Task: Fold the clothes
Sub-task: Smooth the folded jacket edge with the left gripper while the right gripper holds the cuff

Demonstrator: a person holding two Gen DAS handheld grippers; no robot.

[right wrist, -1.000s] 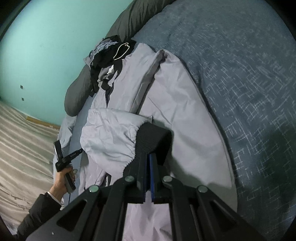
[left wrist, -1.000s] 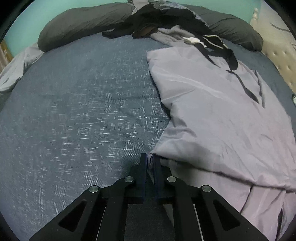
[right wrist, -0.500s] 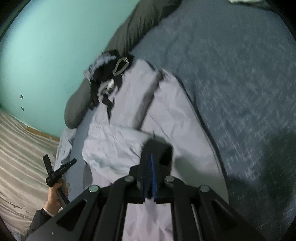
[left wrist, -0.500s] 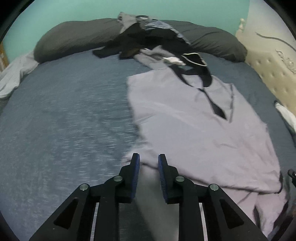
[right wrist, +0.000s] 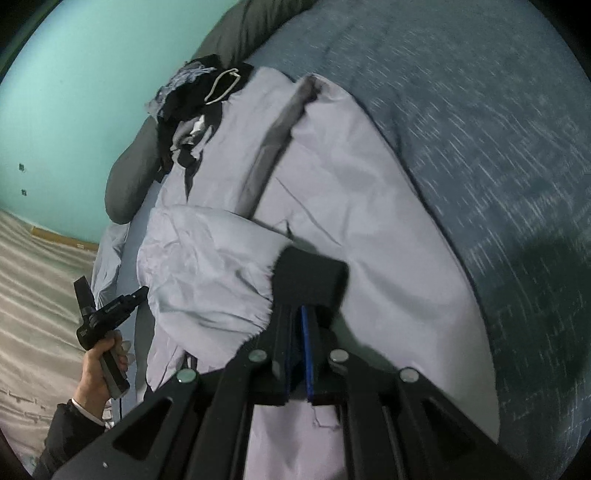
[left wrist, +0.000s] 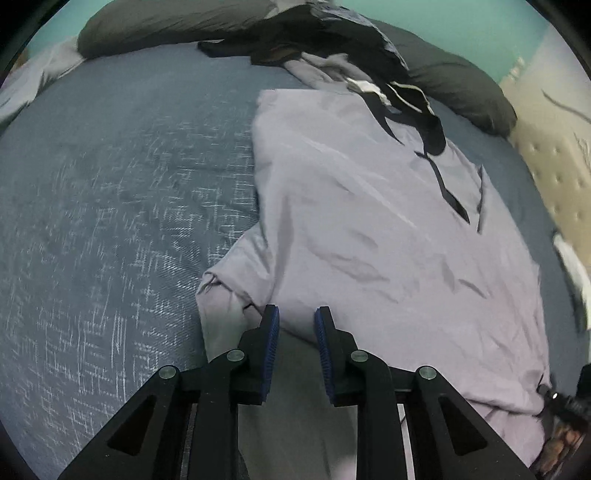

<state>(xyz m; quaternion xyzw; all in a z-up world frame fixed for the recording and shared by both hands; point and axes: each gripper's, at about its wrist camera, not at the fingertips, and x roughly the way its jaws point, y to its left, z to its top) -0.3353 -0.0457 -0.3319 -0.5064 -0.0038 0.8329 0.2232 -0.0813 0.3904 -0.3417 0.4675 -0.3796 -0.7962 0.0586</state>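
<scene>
A teal wall [right wrist: 74,92] stood behind a bed [left wrist: 110,184] covered in blue-grey fabric, with dark pillows [left wrist: 166,26] at its head. A lilac jacket [left wrist: 369,221] was spread flat on the bed, its collar touching a heap of dark clothes [left wrist: 314,37]. The left claw [left wrist: 295,321] was held with its jaws apart over the jacket's hem, gripping nothing. The right claw [right wrist: 299,314] was clamped on the black cuff [right wrist: 310,273] of a sleeve [right wrist: 207,266], which was lifted above the jacket's body.
</scene>
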